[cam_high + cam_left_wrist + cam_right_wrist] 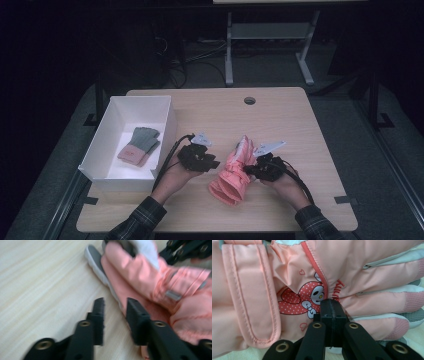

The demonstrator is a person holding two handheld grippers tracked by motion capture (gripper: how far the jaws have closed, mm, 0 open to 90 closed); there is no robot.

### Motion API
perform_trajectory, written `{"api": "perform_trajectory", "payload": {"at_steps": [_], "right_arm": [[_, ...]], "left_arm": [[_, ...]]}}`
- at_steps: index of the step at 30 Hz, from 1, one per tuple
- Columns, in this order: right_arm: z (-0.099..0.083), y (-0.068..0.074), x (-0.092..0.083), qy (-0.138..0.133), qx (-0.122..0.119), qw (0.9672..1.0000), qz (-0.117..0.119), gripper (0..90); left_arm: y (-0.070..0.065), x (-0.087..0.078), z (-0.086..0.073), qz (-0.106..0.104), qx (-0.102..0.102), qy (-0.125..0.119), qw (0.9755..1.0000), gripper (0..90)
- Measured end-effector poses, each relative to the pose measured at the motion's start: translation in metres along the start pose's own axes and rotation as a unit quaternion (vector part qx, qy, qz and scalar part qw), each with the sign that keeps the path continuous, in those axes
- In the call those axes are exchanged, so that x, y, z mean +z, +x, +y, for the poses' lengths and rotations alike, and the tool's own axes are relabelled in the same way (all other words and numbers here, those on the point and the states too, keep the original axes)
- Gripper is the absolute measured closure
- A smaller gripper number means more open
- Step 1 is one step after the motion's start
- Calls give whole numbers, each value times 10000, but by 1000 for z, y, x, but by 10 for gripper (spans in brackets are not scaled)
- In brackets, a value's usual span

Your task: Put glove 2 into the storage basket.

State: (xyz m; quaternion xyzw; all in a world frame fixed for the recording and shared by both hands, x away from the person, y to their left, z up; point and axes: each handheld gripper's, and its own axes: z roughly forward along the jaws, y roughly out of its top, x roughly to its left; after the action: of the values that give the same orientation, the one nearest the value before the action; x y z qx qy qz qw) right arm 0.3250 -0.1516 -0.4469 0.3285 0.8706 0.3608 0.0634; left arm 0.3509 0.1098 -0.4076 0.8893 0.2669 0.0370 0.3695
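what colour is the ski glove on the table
Salmon pink ski glove with grey-white fingertips, clearest in the right gripper view.

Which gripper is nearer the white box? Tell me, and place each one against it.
Left. The left gripper sits just beside the white box, off its near right corner. The right gripper is farther off, across the pink ski glove, jaws shut against it.

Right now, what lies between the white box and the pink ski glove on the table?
In the high view, the left gripper and the hand holding it sit between the white box and the pink ski glove, over bare tabletop.
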Motion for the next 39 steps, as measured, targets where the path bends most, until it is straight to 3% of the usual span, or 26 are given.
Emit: {"api": "perform_trajectory", "payload": {"at_steps": [3,6,9,12,19,26,28,31,39], "right_arm": [[0,0,0,6,-7,10000,-15,900],[0,1,0,-3,-17,10000,-29,900],[0,1,1,-2,-19,10000,-43,900],[0,1,1,1,-47,10000,-59,900],[0,2,1,3,-23,10000,-67,900],[0,2,2,13,-29,10000,-74,900],[0,3,2,14,-25,10000,-87,900],[0,3,2,18,-5,9999,-112,900],[-1,4,3,44,-46,9999,-152,900]], "left_arm": [[-1,-1,11,-201,-140,-115,9996,468],[-3,1,20,-290,-154,-215,9992,371],[-4,7,29,-407,-234,-318,9984,308],[-7,15,35,-476,-220,-209,9984,258],[-8,34,36,-551,-281,6,9981,206],[-4,53,27,-661,-590,56,9961,192],[-2,54,26,-629,-548,141,9964,188],[2,58,20,-716,-670,125,9951,177],[11,73,10,-1083,-1011,163,9888,127]]}}
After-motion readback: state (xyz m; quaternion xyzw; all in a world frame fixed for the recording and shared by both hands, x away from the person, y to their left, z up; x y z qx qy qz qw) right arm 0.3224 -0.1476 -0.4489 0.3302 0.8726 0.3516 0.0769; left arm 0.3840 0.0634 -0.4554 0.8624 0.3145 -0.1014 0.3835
